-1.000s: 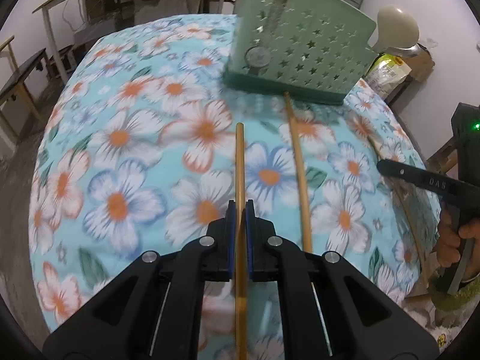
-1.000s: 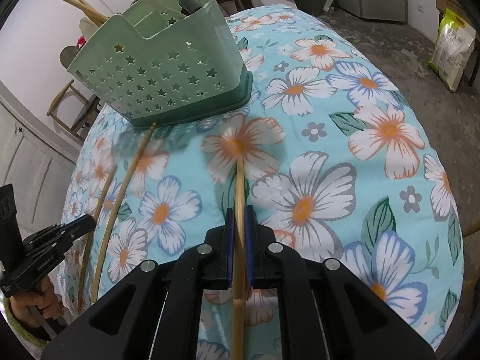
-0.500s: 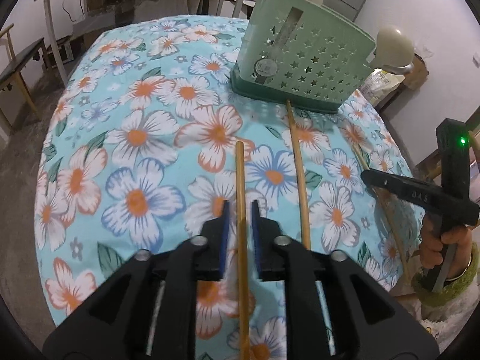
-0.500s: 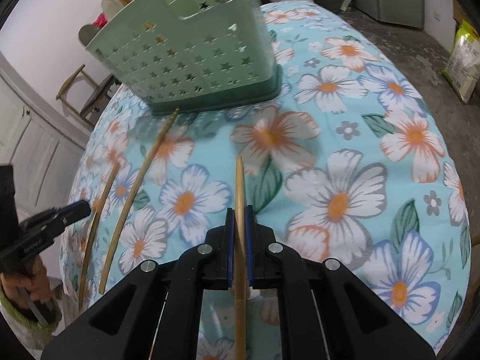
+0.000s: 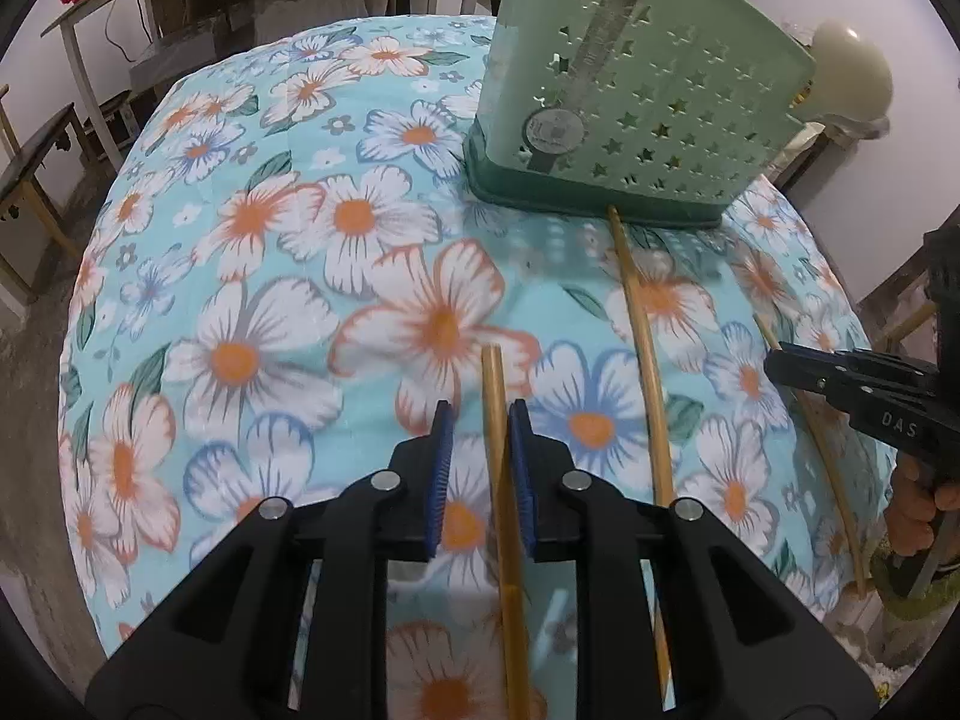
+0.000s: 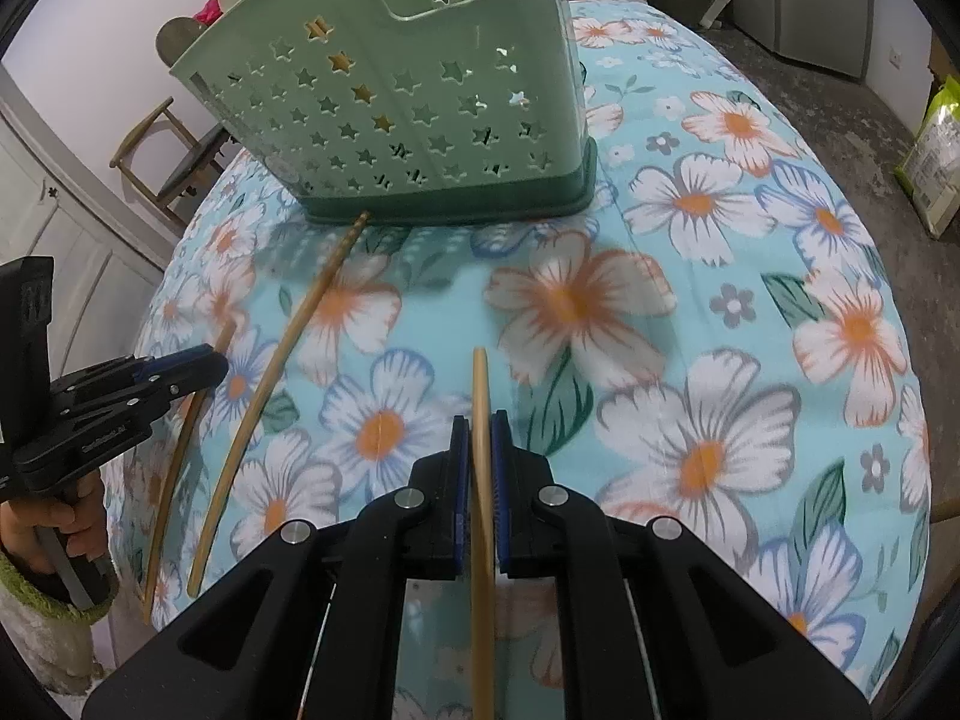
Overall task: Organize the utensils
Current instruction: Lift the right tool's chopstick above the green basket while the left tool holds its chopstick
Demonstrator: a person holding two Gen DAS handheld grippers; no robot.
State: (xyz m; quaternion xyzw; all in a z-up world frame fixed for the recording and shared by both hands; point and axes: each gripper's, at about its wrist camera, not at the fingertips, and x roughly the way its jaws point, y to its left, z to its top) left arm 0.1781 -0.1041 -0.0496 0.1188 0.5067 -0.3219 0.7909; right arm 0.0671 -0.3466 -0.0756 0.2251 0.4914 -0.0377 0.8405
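left wrist view: my left gripper had just let its jaws part a little, and the blue pads stood clear on both sides of a bamboo chopstick that ran straight between them, its blunt end poking out past my fingertips over the floral cloth. a second chopstick lay just to the right, its far tip touching the base of the green star-cut caddy. a third chopstick lay further right, near the table's right edge, under my right gripper. to the left of my fingers the cloth lay flat and bare out to the rounded left edge, where the floor dropped away. between my fingertips and the caddy base only cloth showed.

right wrist view: my right gripper was clamped tight on its own chopstick, pads pressed against the wood, the tip sticking out ahead. the caddy stood ahead and slightly left, utensils showing above its rim. two loose chopsticks lay at the left, near the table's left edge, beside my left gripper. the cloth to the right lay bare out to the curved right edge.
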